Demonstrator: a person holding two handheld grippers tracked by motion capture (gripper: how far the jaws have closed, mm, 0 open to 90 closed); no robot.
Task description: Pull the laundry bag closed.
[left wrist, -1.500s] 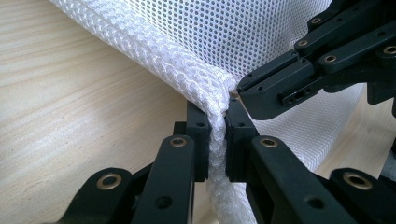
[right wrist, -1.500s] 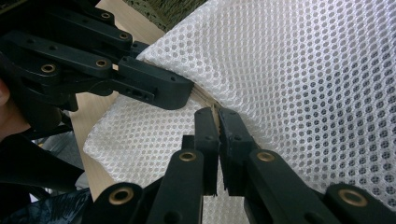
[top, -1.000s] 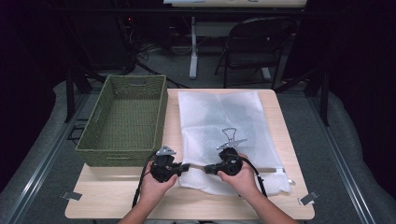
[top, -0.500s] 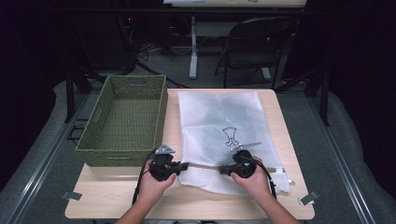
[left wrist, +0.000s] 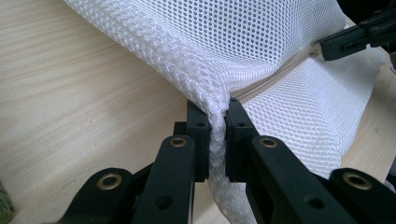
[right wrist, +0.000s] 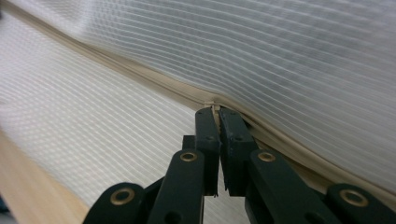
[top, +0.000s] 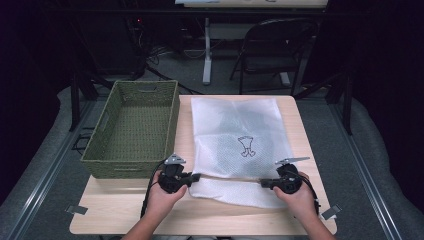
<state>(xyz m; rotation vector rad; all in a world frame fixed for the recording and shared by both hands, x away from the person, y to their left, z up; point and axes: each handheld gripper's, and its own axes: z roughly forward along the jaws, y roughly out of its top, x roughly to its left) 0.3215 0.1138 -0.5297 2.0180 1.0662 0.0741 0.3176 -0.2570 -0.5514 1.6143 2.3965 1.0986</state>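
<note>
A white mesh bag [top: 240, 135] lies flat on a wooden table [top: 125, 210], beside a green woven basket [top: 132, 127] whose inside looks bare. The left gripper [top: 192, 178] pinches the bag's near left corner. The right gripper [top: 264, 183] is clamped on the zipper pull [right wrist: 215, 104] along the beige zipper [top: 230, 178].

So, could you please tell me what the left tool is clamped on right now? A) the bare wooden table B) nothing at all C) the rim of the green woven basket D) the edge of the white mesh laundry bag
D: in the left gripper view the left tool has its jaws pinched shut on a bunched edge of the white mesh laundry bag, beside its beige zipper.
</note>
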